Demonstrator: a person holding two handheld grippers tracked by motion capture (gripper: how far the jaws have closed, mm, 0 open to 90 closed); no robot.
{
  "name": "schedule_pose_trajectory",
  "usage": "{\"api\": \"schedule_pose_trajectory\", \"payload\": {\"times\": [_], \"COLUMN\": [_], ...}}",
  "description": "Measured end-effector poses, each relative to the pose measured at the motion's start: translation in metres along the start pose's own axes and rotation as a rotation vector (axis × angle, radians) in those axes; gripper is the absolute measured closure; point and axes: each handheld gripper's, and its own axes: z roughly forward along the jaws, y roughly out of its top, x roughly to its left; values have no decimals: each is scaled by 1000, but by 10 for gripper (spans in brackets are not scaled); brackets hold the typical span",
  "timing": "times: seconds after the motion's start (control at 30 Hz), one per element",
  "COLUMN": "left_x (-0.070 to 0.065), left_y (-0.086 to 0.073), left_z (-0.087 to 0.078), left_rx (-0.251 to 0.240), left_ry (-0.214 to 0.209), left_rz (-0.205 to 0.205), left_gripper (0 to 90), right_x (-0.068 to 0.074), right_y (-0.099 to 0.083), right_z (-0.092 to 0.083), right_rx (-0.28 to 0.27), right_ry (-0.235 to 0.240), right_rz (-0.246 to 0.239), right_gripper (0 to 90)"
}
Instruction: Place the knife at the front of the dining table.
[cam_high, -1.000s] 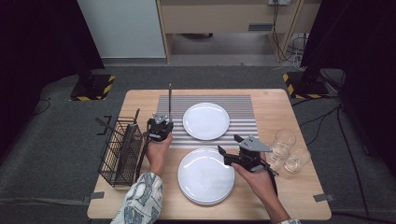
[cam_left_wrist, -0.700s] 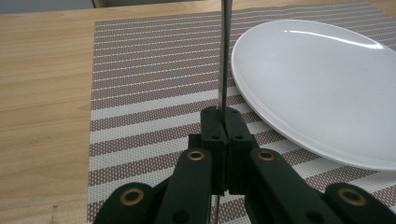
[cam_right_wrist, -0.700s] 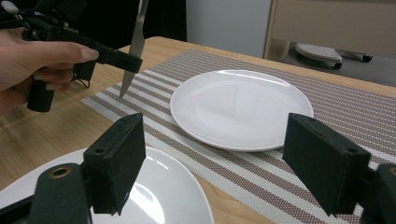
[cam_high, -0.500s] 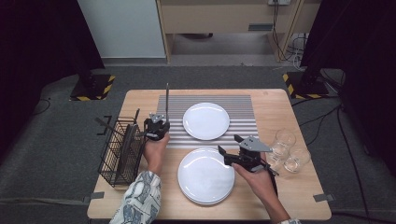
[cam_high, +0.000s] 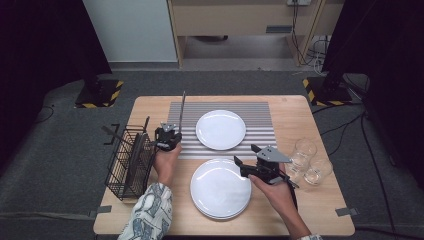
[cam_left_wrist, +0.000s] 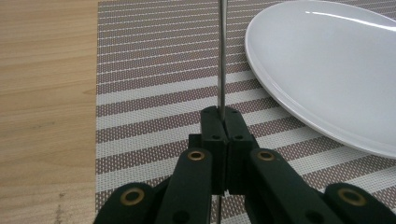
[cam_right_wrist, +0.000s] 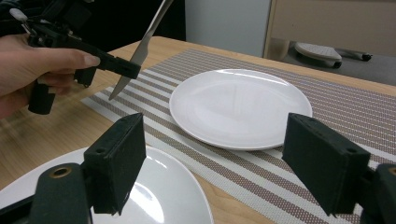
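Knife (cam_left_wrist: 222, 56) in left tool (cam_left_wrist: 225, 122), shifted slightly left

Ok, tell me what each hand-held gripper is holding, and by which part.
Left hand-held gripper: a knife, clamped near its lower end. Right hand-held gripper: nothing.

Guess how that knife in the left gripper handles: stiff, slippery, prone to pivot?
The knife looks like thin polished metal, so probably stiff but slick. The left gripper pinches it low down, with most of its length above, so it may pivot if bumped.
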Motion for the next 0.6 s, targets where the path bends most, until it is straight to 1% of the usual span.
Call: {"api": "schedule_pose_trajectory", "payload": {"times": [0.13,0.43,0.6], "left_x": [1,3,6], "left_y": [-1,-3,-8], "left_z": [1,2,4], "left_rx": [7,5,11], "left_ry": [4,8,11], "left_rz": [0,-8,-23], "left_gripper": [889,889,888], "right_x": [0,-1,0], "right_y": [0,0,0], "right_z": [0,0,0], "right_rx": [0,0,3], "right_ry": [-1,-1,0], "right_rz": [3,5,3], "right_gripper": [211,211,211]}}
